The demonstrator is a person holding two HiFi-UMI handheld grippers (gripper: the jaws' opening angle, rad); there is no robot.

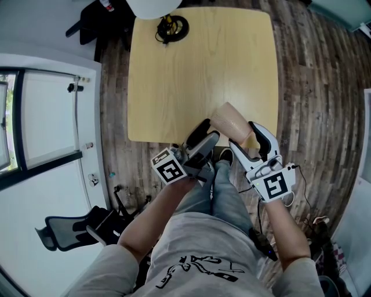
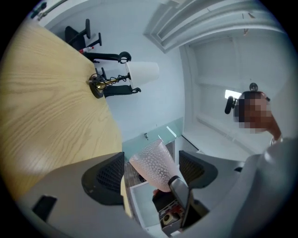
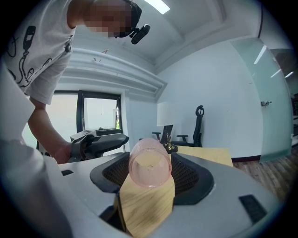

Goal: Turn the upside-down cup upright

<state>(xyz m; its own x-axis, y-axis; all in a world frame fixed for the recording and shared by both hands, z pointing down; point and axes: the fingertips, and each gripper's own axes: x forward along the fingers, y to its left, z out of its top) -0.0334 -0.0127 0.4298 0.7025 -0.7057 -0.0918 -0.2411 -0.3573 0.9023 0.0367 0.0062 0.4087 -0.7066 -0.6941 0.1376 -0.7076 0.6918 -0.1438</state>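
A pink, dimpled translucent cup hangs tilted over the near edge of the light wooden table. My right gripper is shut on it. In the right gripper view the cup lies sideways between the jaws of my right gripper, its closed base facing the camera. My left gripper sits just left of the cup, open, with nothing between its fingers. In the left gripper view the cup shows beyond the spread jaws, and a dark finger of the right gripper presses on it.
A black and yellow object rests at the table's far edge, next to a white lampshade. A black office chair stands on the wood-plank floor at lower left. A white-framed window lines the left side.
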